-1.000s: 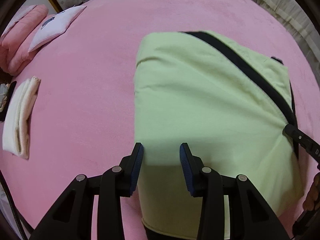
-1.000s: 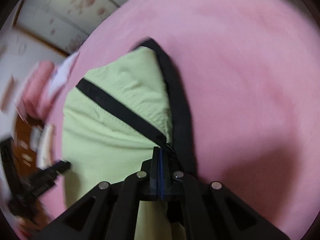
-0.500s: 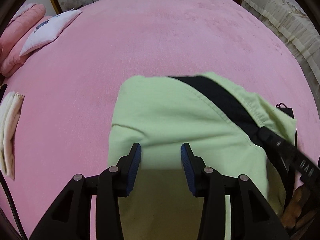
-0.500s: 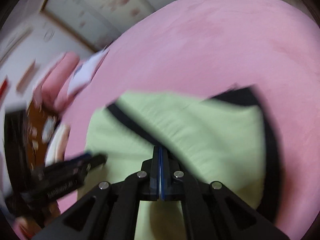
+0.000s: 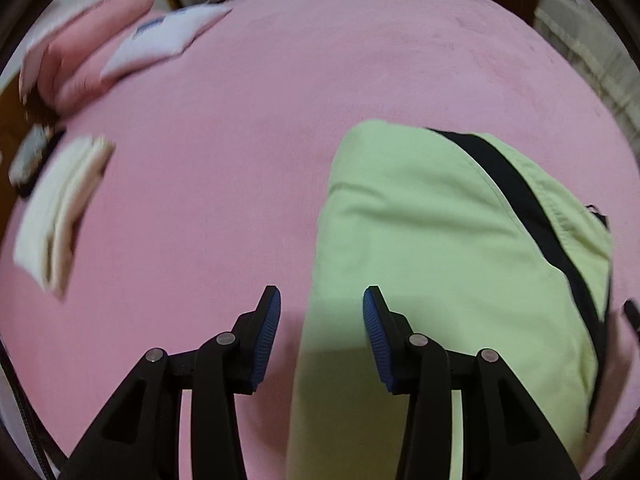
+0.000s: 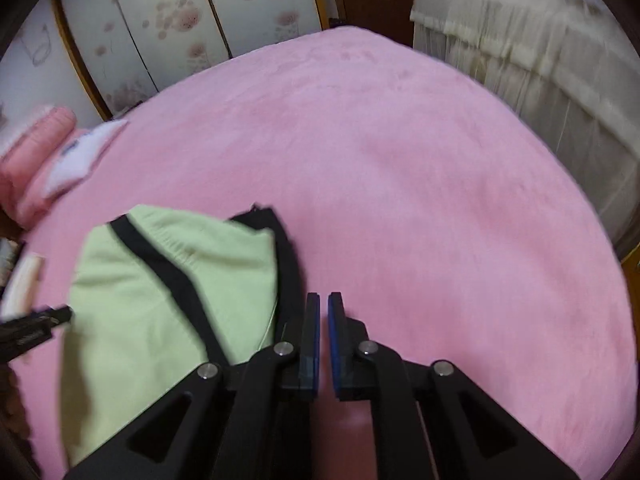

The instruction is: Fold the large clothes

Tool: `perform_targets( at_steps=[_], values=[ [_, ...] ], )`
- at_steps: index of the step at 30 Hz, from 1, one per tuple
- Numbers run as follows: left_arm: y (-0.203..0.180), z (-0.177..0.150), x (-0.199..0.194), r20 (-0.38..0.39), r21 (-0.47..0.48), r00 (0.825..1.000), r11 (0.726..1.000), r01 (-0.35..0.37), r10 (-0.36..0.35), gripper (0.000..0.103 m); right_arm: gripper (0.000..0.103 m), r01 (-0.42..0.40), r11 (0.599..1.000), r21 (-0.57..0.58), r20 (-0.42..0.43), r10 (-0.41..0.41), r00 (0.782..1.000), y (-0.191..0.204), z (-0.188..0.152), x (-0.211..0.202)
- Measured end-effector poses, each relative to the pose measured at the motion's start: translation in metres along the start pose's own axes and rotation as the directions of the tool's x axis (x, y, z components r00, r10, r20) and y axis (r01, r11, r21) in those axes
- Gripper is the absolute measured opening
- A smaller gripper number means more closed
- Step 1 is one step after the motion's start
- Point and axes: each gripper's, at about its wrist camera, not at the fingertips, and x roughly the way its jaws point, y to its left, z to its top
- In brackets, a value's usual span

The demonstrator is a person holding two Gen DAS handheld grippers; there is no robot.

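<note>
A light green garment with a black stripe (image 5: 440, 248) lies folded on the pink bed (image 5: 240, 160). It also shows in the right wrist view (image 6: 160, 300). My left gripper (image 5: 322, 308) is open and empty, above the garment's near left edge. My right gripper (image 6: 324, 312) has its jaws a narrow gap apart with nothing between them, just right of the garment's black edge. The left gripper's tip (image 6: 44, 320) shows at the left edge of the right wrist view.
A folded white cloth (image 5: 60, 212) lies at the bed's left side. Pink pillows (image 5: 76, 56) and a white pillow (image 5: 160, 44) sit at the far left. A cream frilled bedspread (image 6: 540, 80) and wardrobe doors (image 6: 180, 32) stand beyond the bed.
My right gripper has let go of the garment's black stripe and moved off to the right. My left gripper has shifted left, so the garment now sits to its right.
</note>
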Motion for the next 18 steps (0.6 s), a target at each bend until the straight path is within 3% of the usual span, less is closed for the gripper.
perform_targets(
  at_steps=[1, 5, 8, 10, 12, 14, 16, 18],
  values=[
    [0.003, -0.006, -0.004, -0.007, -0.014, 1.0, 1.0, 0.019, -0.019, 0.05, 0.006, -0.015, 1.0, 0.018, -0.019, 0.016, 1.0, 0.003, -0.006, -0.006],
    [0.005, -0.044, -0.027, -0.015, -0.033, 0.998, 0.998, 0.062, -0.062, 0.052, 0.006, -0.128, 0.991, 0.038, -0.047, 0.129, 0.99, 0.017, -0.024, -0.023],
    [0.002, -0.066, -0.029, -0.063, -0.024, 0.993, 0.995, 0.097, -0.098, 0.053, 0.006, -0.254, 0.967, -0.009, -0.106, 0.252, 0.962, 0.036, -0.041, -0.024],
    [-0.008, -0.091, -0.03, -0.111, -0.012, 0.989, 0.996, 0.093, -0.093, 0.053, 0.006, -0.302, 0.95, -0.075, -0.169, 0.287, 0.943, 0.056, -0.051, -0.017],
    [-0.012, -0.105, -0.029, -0.115, 0.014, 0.992, 0.999, 0.049, -0.047, 0.056, 0.006, -0.299, 0.934, -0.194, -0.205, 0.259, 0.944, 0.074, -0.056, -0.008],
    [-0.017, -0.114, -0.035, -0.087, 0.038, 0.996, 0.999, 0.027, -0.023, 0.056, 0.006, -0.203, 0.93, -0.306, -0.208, 0.143, 0.968, 0.086, -0.057, 0.006],
    [-0.022, -0.119, -0.039, -0.067, 0.075, 0.998, 0.997, 0.002, 0.003, 0.056, 0.005, -0.129, 0.947, -0.295, -0.213, 0.067, 0.975, 0.08, -0.052, 0.019],
    [-0.021, -0.119, -0.041, -0.069, 0.083, 0.998, 0.997, -0.002, 0.008, 0.056, 0.001, -0.085, 0.979, -0.183, -0.201, 0.047, 0.978, 0.06, -0.043, 0.022]
  ],
)
